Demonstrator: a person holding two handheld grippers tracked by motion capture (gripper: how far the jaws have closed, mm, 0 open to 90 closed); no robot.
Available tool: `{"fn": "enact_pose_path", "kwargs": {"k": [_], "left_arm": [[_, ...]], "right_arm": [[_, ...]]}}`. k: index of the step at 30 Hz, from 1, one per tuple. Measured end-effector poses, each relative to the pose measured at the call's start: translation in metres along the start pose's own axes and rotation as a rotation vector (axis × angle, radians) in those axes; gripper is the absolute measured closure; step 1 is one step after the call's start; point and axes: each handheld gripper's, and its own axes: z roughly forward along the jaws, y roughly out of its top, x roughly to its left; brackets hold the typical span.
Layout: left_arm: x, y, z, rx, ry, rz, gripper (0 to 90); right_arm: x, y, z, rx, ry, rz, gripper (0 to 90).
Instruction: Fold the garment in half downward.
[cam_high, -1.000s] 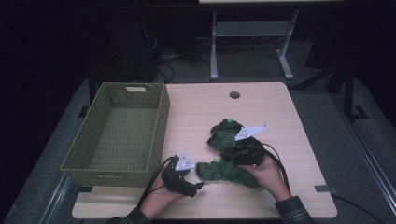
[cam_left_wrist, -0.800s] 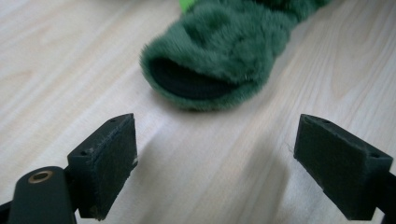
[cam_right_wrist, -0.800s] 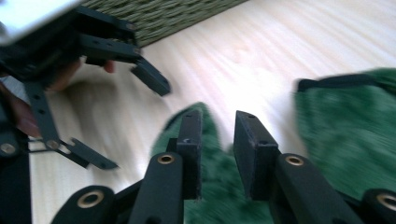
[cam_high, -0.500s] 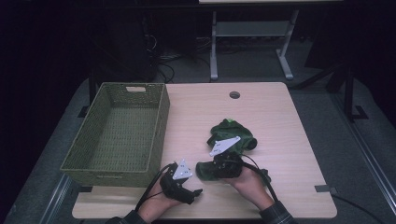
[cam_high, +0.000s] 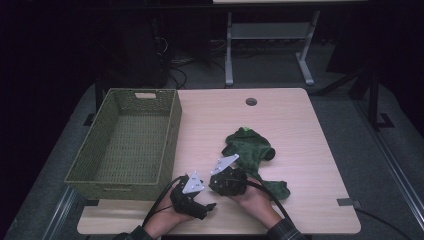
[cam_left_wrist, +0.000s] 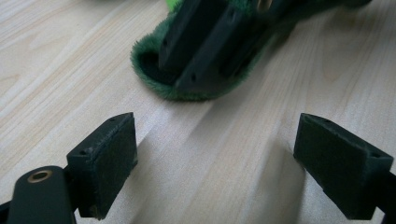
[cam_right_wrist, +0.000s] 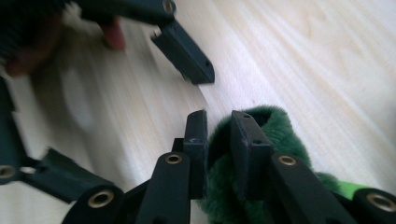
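While the left gripper (cam_high: 207, 207) stands wide open near the table's (cam_high: 300, 115) front edge, the right gripper (cam_right_wrist: 219, 122) clamps the green fleece garment (cam_high: 250, 150).

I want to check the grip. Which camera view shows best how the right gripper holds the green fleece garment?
The right gripper view: the right gripper pinches the green fleece garment edge close up. The left gripper view shows its jaws on the fleece; the high view hides them under the hand.
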Motion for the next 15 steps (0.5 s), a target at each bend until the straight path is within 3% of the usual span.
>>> {"fn": "enact_pose_path", "kwargs": {"k": [4,7,15], "left_arm": [[0.0005,0.0001,-0.0001,0.001,0.003,0.009,12.5],[0.0003,0.0001,-0.0001,-0.001,0.002,0.005,12.5],[-0.0001,0.0,0.0,-0.001,-0.001,-0.003,12.5]], "right_arm": [[0.0043,-0.0027,0.0047,0.004,-0.037,-0.024,81.6],[0.0069,-0.0044,0.0045,-0.006,-0.038,-0.033,85.9],[0.0069,-0.0078,-0.0014,-0.006,0.084,-0.021,86.6]]}}
